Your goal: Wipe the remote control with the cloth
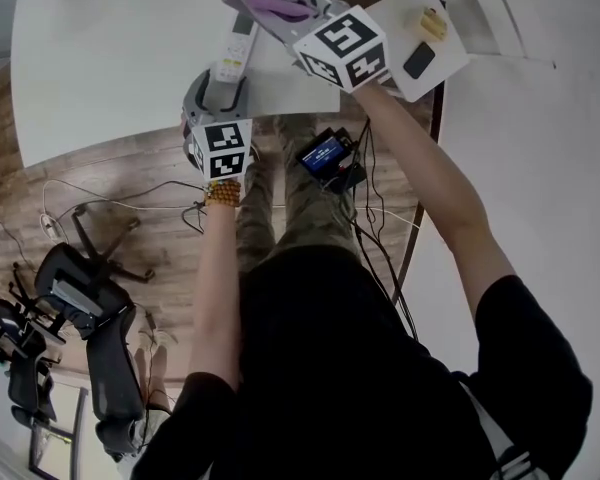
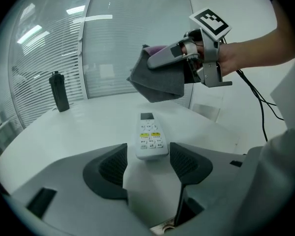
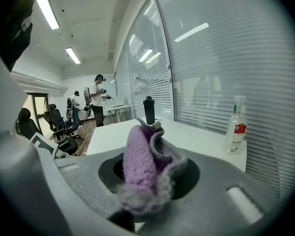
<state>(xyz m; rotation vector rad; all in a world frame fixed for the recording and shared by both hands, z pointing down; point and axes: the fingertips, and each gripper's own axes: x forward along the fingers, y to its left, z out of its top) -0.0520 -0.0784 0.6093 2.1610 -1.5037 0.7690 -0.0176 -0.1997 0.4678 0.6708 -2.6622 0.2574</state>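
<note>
Jaws: left gripper's [image 2: 148,156] wide around remote's [image 2: 148,137] near end; right gripper's [image 3: 150,173] tight on cloth [image 3: 141,159].

White table [image 1: 100,68], upright black bottle [image 2: 59,91], clear red-labelled bottle [image 3: 236,127], black office chair [image 1: 85,298] on wooden floor [image 1: 20,158]

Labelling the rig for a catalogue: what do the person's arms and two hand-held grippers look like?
The left hand-held gripper and right hand-held gripper are grey with dark pads, each carrying a white cube with black markers. A black cable trails from the right one. The person wears a black short-sleeved shirt and a beaded bracelet on the left wrist.
</note>
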